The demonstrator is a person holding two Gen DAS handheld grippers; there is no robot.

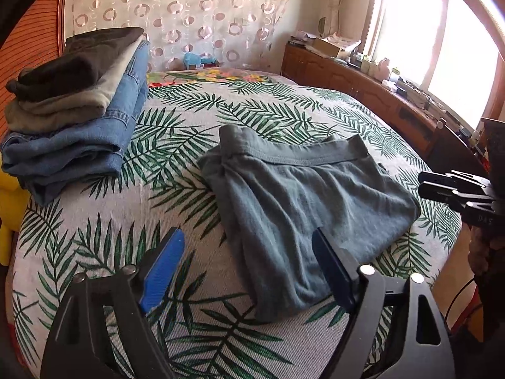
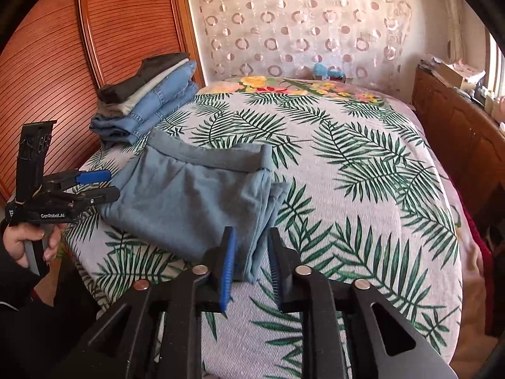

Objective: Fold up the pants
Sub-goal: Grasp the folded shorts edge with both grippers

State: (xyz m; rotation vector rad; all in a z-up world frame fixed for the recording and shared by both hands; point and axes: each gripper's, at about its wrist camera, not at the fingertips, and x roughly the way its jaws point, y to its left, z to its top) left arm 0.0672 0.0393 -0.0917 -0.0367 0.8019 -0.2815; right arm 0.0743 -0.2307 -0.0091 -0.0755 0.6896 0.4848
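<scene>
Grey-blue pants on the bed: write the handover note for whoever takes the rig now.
Left hand-held gripper: open, empty, at the near edge of the pants.
Right hand-held gripper: jaws slightly apart around the pants' near corner, not visibly pressing on it.
Pants: folded into a compact rectangle, waistband on the far side, lying on the leaf-print bedspread.
Done: folds look complete.
Left: probably move it onto the stack of folded clothes at the far left of the bed.

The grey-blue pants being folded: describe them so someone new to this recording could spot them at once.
Start at the bed with the palm-leaf cover. The grey-blue pants lie folded near its front edge, alone, waistband facing the curtain. Unlike the stack of folded clothes by the headboard, they are one thin, soft piece, not denim.
</scene>
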